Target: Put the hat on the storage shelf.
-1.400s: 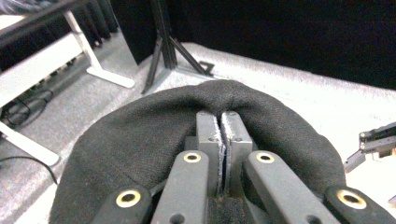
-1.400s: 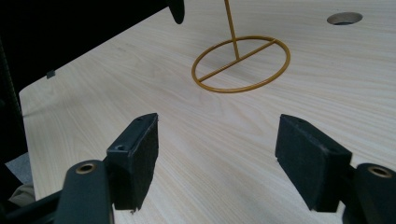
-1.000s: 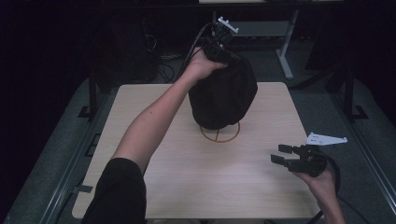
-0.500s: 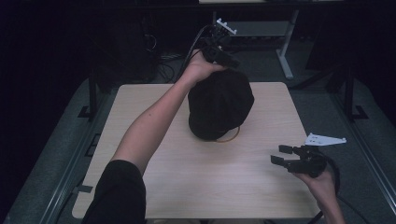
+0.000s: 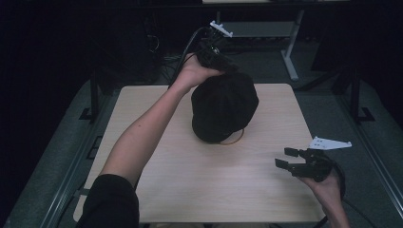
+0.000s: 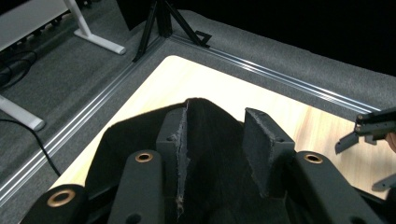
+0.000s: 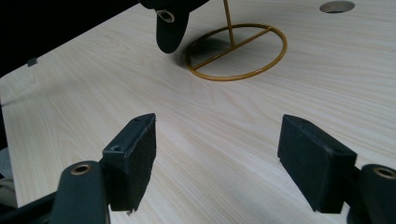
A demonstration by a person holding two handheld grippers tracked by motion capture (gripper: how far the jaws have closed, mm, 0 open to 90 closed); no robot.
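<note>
The left hand-held gripper [image 5: 223, 64] sat at the far rim of the black cap [image 5: 224, 113], which rested on a gold wire stand [image 5: 234, 139] mid-table [image 5: 157, 190]. From the left hand-held gripper view, its jaws had just been opening; a fold of cap fabric [image 6: 187, 135] stood between them, seemingly against one pad [image 6: 170, 135]. The right hand-held gripper [image 7: 219, 163] was wide and empty, well apart from the stand.
</note>
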